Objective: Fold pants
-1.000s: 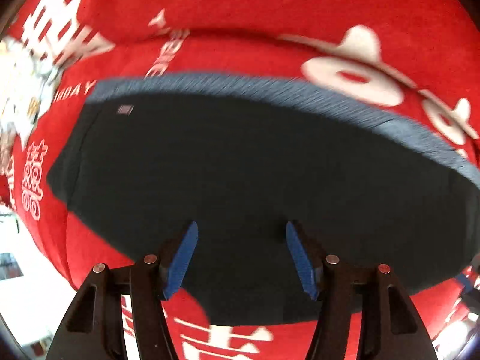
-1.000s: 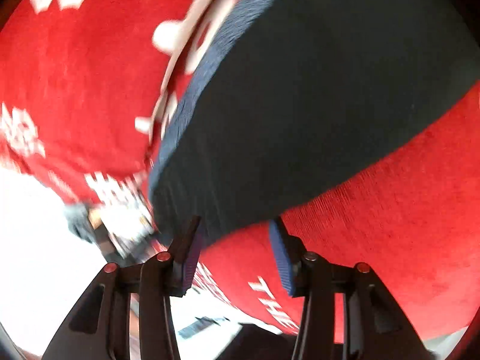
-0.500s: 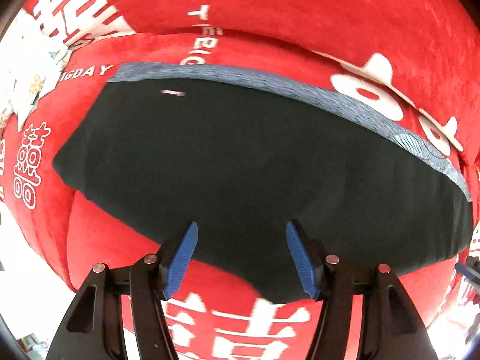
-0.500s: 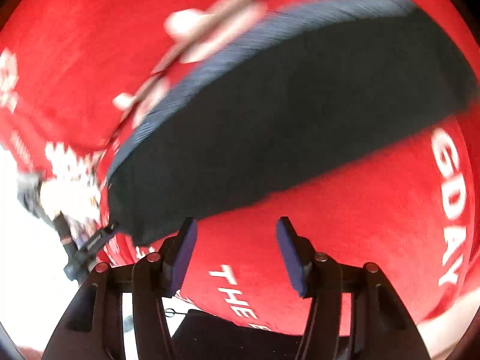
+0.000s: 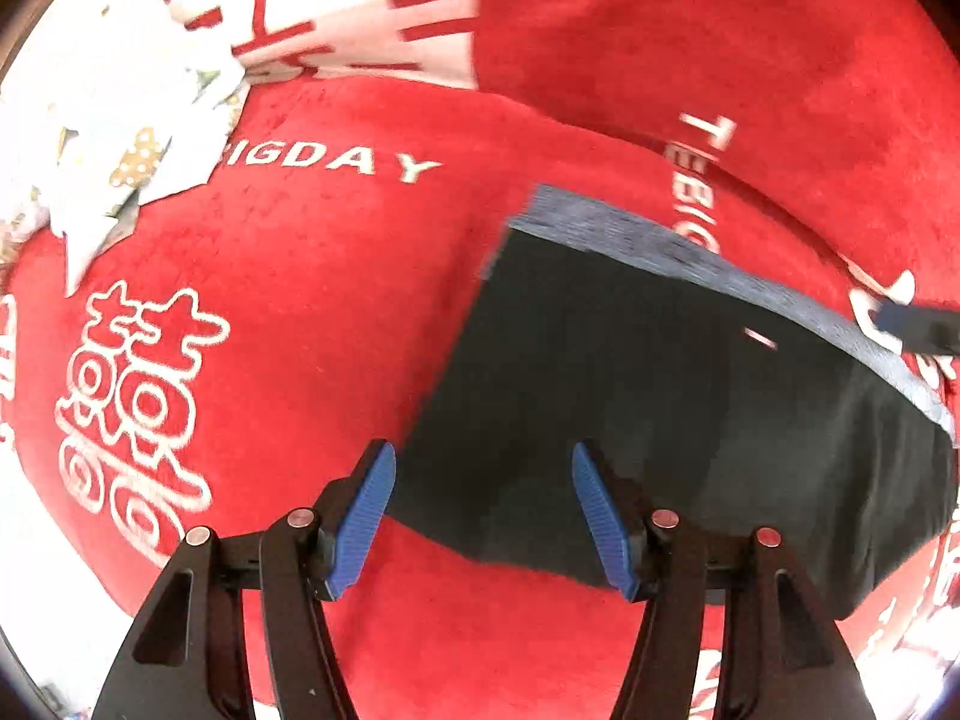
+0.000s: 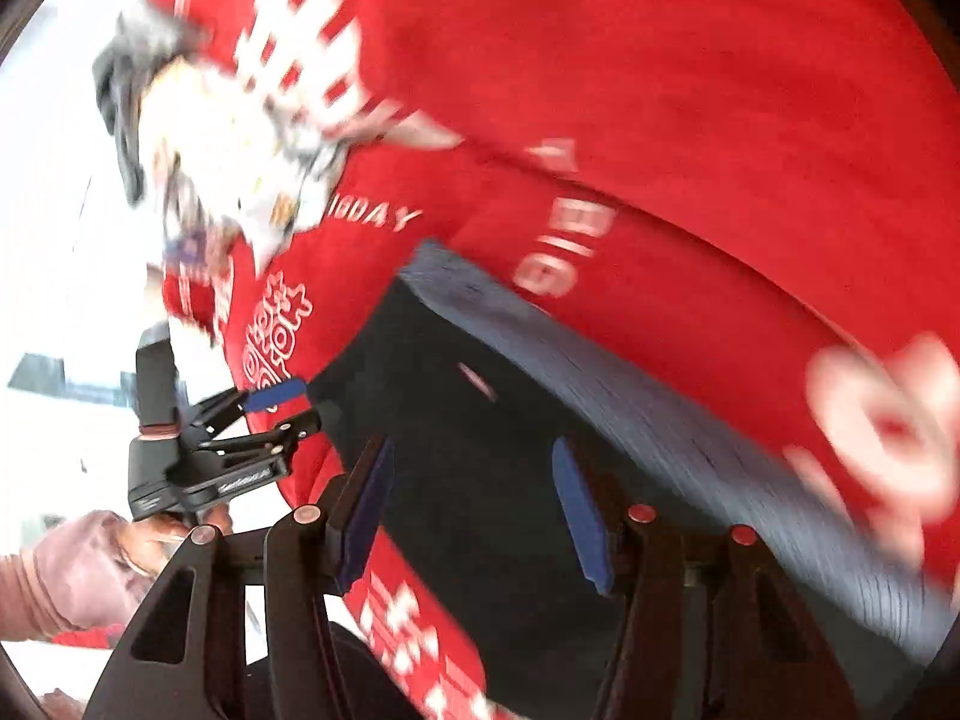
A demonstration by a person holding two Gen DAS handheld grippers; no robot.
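Supporting surface: a sofa seat covered in red plush printed with white lettering and double-happiness characters, backrest cushion rising behind. Lying flat on the seat: dark folded pants, grey-blue ribbed waistband along the far edge, toward the backrest. At the seat's left end: a white patterned cloth or paper item, blurred in the right wrist view.
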